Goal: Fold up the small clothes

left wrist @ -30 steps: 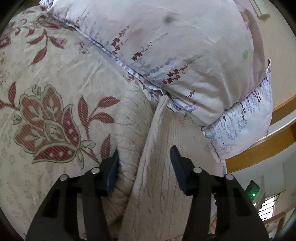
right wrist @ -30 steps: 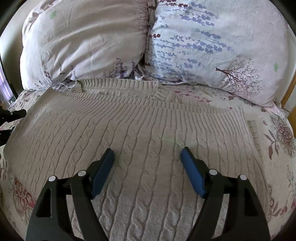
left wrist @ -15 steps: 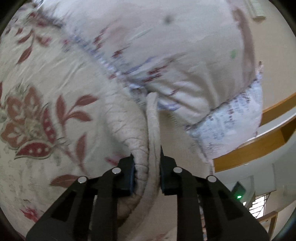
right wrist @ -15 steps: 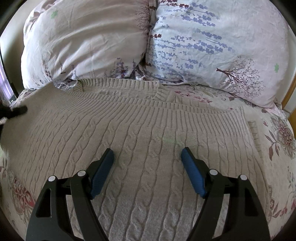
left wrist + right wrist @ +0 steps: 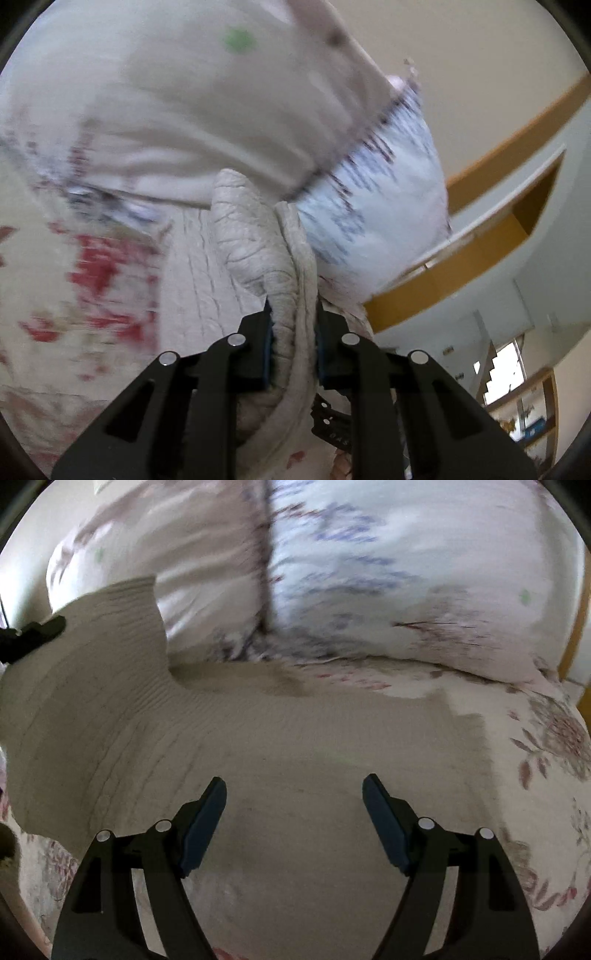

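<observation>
A beige cable-knit sweater [image 5: 295, 746] lies spread on the bed. My left gripper [image 5: 293, 321] is shut on a bunched edge of the sweater [image 5: 258, 236] and holds it raised off the bed. In the right wrist view that gripper [image 5: 35, 633] shows at the far left, with the sweater's left side lifted in a flap. My right gripper [image 5: 293, 797] is open and empty, low over the sweater's middle. Both views are motion-blurred.
Two floral pillows [image 5: 369, 572] lie against the headboard behind the sweater. The bed has a floral sheet [image 5: 546, 760]. A wooden bed frame [image 5: 498, 122] and a window [image 5: 506, 369] show at the right in the left wrist view.
My left gripper closed on the sweater's edge and lifted it up, raising the left side off the bed. My right gripper stayed open over the sweater.
</observation>
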Motion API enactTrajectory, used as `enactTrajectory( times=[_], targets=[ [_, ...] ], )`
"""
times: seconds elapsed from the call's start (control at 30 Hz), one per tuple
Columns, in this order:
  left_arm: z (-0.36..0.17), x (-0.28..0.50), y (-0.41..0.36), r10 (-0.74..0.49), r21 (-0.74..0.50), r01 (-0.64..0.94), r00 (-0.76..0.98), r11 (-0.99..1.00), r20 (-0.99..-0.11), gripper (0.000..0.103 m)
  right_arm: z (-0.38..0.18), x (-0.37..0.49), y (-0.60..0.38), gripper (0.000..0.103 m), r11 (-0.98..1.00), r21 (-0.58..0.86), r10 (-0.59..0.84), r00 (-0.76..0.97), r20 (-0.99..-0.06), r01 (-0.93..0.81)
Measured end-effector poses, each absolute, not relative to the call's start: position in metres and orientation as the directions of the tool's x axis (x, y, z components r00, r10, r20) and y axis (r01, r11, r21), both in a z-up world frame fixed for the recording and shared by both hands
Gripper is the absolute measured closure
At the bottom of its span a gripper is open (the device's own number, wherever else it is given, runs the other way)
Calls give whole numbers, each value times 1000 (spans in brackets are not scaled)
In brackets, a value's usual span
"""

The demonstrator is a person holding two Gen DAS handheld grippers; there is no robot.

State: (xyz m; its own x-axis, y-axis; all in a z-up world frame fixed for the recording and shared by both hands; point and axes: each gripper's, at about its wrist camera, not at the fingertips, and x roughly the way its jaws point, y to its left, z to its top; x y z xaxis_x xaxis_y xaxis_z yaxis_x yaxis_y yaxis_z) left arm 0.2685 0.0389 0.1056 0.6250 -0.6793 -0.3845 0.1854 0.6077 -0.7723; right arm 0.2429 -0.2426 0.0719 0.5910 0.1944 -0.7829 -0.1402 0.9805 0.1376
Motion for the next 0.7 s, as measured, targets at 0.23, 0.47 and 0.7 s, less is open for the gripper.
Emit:
enactTrajectory(
  times=[0.23,0.47,0.7],
  targets=[
    [90,283,-62,-753,-758,268,518,594,-407,87,77,230,-316,25,986,169,127,628,-768,7],
    [41,301,-123,-771,-757,223,374,614,-515,81,68,220,-367,26,964,238,113,634,-765,116],
    [69,285,-81,-823,-793,283,374,540,-427,34,85,219,-378,26,909,409,269,645,-715,75]
  ],
)
